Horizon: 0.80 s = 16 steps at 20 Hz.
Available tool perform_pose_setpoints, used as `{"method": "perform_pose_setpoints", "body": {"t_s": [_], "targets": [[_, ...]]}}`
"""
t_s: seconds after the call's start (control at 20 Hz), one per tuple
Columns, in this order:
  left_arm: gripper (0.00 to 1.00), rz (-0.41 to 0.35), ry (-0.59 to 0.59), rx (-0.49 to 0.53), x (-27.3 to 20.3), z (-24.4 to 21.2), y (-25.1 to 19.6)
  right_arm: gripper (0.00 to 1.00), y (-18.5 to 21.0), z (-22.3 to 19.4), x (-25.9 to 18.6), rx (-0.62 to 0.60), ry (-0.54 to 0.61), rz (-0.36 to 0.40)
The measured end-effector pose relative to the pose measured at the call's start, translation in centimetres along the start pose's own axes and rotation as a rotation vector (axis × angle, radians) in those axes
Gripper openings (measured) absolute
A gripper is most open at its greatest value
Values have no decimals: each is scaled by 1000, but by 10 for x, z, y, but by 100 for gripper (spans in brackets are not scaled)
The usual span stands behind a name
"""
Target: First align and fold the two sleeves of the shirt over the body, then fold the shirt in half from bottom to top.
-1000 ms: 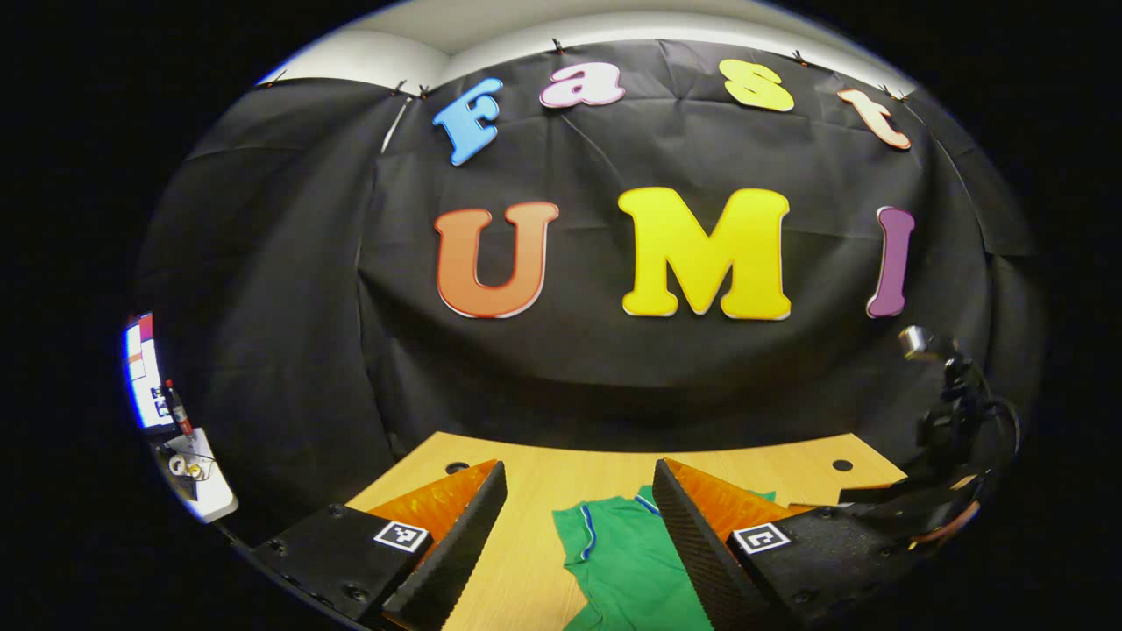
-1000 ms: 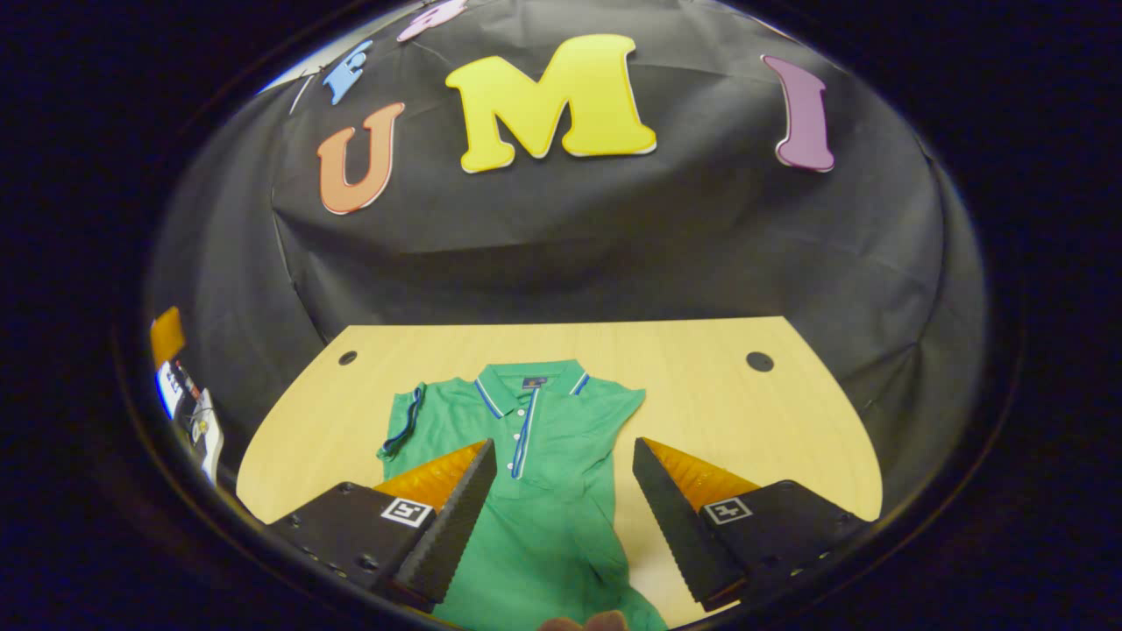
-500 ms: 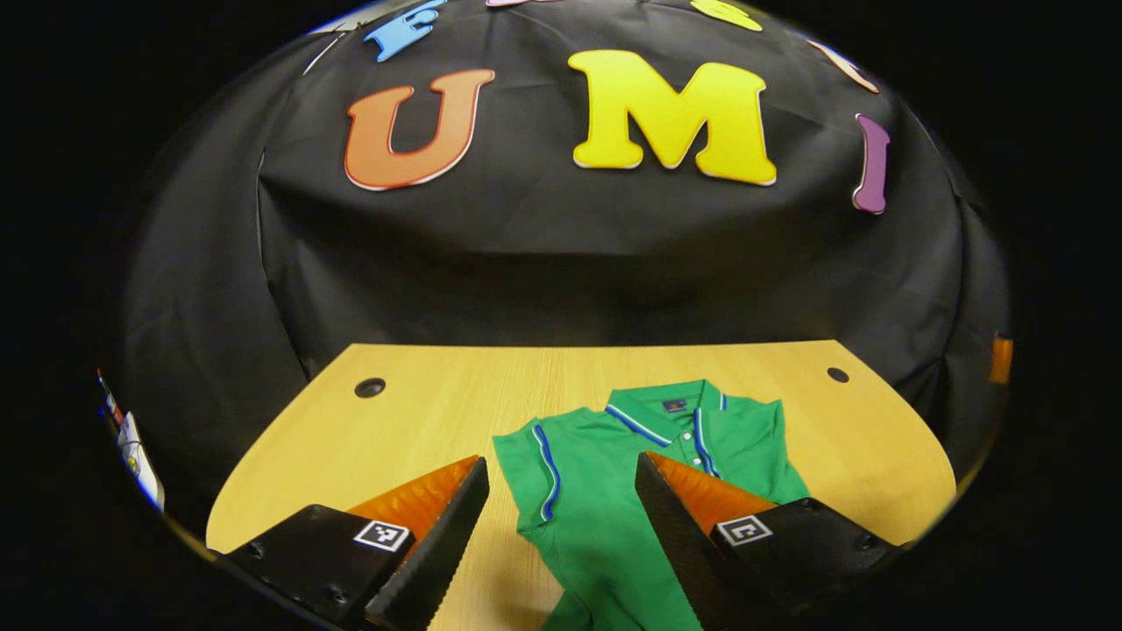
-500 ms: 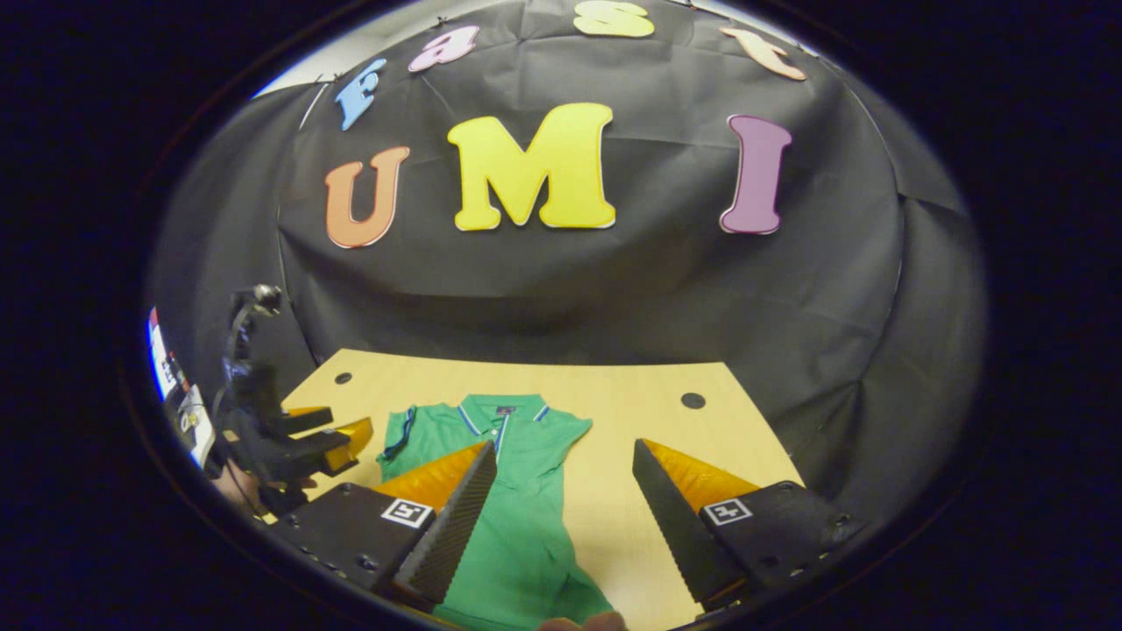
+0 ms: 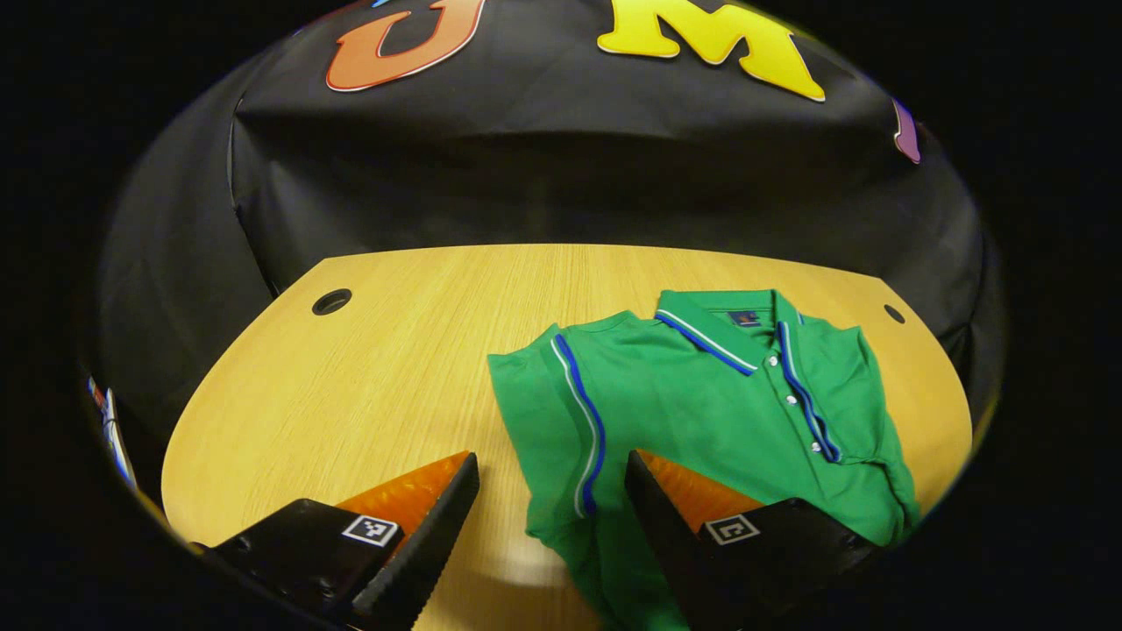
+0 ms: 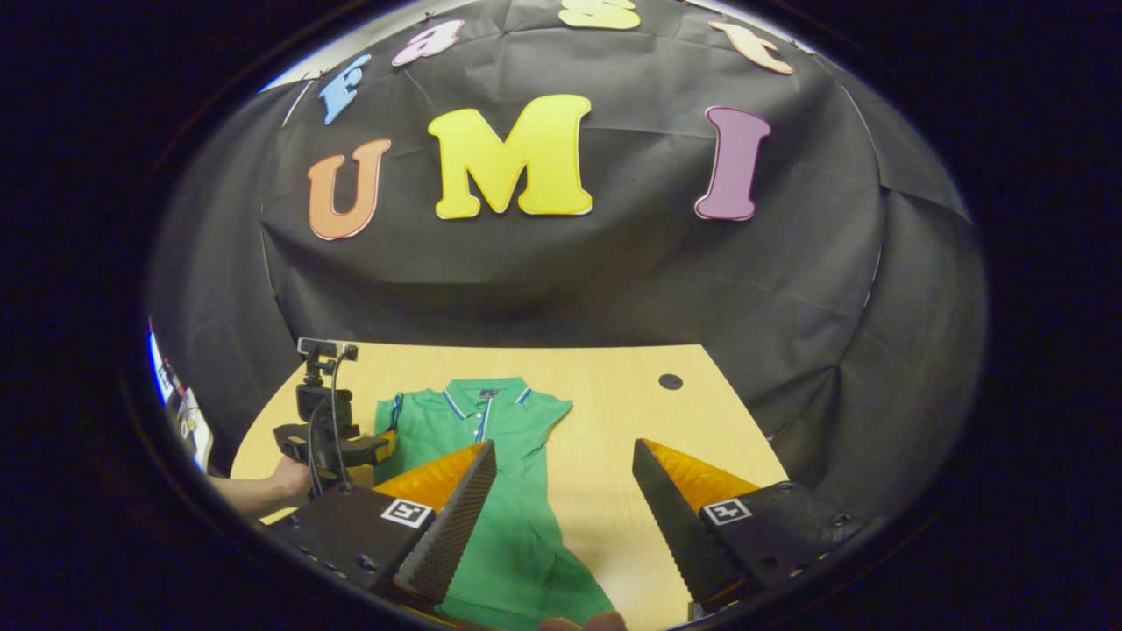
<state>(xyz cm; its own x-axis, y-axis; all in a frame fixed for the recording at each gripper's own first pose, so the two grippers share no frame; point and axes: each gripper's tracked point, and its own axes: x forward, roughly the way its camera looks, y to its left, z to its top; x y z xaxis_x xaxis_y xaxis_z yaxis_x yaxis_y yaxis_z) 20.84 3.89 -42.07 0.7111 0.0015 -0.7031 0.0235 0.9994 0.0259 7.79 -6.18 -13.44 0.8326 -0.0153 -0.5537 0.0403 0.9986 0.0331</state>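
Left gripper view: jaws wide, astride shirt (image 5: 701,394) sleeve | right jaws wide, empty

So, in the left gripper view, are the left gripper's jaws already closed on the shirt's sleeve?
No. The left gripper has its jaws wide apart, with the striped sleeve of the green shirt lying loose between them on the table.

Both views face wall, share shirt (image 5: 701,394).

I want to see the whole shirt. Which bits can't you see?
- Shirt hem: left gripper view, cut off at the bottom edge behind the left gripper.
- Its far sleeve: right gripper view, partly behind the left gripper.
- Its lower body: right gripper view, partly behind the right gripper.
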Motion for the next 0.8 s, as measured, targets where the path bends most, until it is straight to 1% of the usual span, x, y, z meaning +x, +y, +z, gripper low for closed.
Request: {"method": "perform_pose_setpoints", "body": {"t_s": [0.1, 0.15, 0.25, 0.3, 0.35, 0.4, 0.45, 0.5, 0.55, 0.6, 0.65, 0.75, 0.8], "targets": [[100, 7, 17, 26, 6, -4, 7, 96, 0, -3, 6, -1, 17, -2], [100, -2, -6, 26, 7, 1, 7, 96, 0, -4, 8, 1, 22, -3], [99, -21, -6, 27, 10, 0, 6, 96, 2, -6, 13, 6, 35, 0], [92, -44, -5, 26, 9, 0, 4, 96, 4, -8, 15, 10, 46, 4], [80, -57, -6, 24, 8, 1, 2, 96, 6, -11, 17, 14, 56, 8], [65, -63, -13, 24, 7, 3, 2, 96, 6, -13, 16, 15, 63, 13], [65, -72, -34, 21, 5, 8, 2, 96, 6, -14, 15, 16, 68, 17], [59, -69, -58, 19, 5, 14, 4, 96, 7, -13, 16, 16, 70, 22], [40, -60, -65, 19, 8, 15, 6, 96, 10, -15, 19, 15, 76, 26], [30, -54, -51, 22, 10, 11, 8, 96, 13, -16, 22, 18, 81, 31], [16, -62, -38, 21, 11, 7, 7, 96, 17, -16, 28, 19, 84, 34], [8, -76, -38, 25, 10, 10, 5, 96, 17, -16, 30, 16, 87, 35], [7, -83, -41, 21, 7, 13, 4, 96, 17, -15, 30, 19, 88, 37]]}}
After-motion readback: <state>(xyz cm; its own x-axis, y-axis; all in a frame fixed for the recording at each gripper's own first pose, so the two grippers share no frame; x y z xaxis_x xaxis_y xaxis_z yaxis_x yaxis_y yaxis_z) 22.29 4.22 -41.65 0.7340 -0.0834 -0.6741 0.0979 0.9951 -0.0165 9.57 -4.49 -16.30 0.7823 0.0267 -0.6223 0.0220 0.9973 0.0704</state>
